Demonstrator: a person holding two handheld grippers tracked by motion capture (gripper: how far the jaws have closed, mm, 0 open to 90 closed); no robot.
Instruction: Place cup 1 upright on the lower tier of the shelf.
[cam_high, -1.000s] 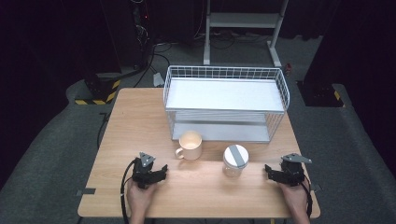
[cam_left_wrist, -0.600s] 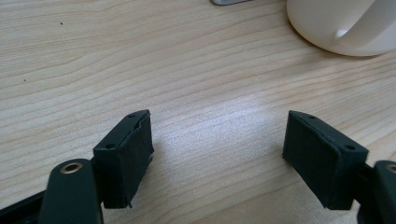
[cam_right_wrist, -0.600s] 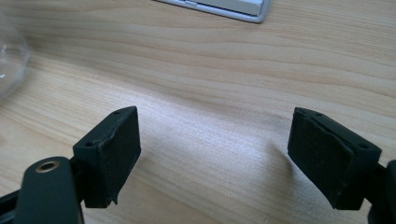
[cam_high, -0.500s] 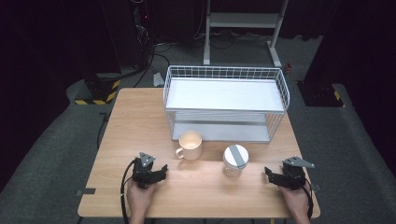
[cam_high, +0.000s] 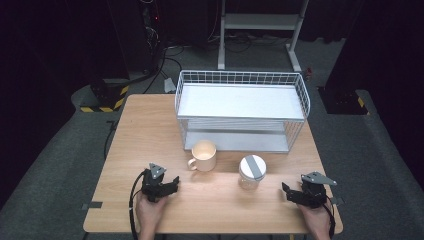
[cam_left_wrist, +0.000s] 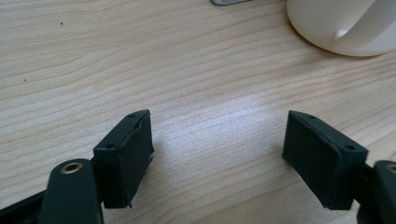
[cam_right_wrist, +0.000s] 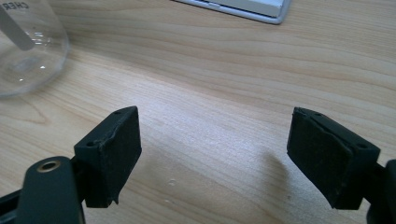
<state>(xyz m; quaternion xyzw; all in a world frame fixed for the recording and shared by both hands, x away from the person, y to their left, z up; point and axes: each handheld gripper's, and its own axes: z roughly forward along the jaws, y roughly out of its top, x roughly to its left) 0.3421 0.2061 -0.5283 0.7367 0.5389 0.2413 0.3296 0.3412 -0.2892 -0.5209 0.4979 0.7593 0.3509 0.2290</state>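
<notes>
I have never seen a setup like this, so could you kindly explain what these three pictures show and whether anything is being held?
A person sits at a wooden table with a hand-held two-jaw tool in each hand: the left gripper and the right gripper. The high view looks down from above. The other two pictures come from cameras riding on each gripper, looking along its black jaws. On the table stand a cream mug, a glass jar with a grey lid, and a white wire rack. Both pairs of jaws stand wide apart over bare wood, so nothing is held.
</notes>
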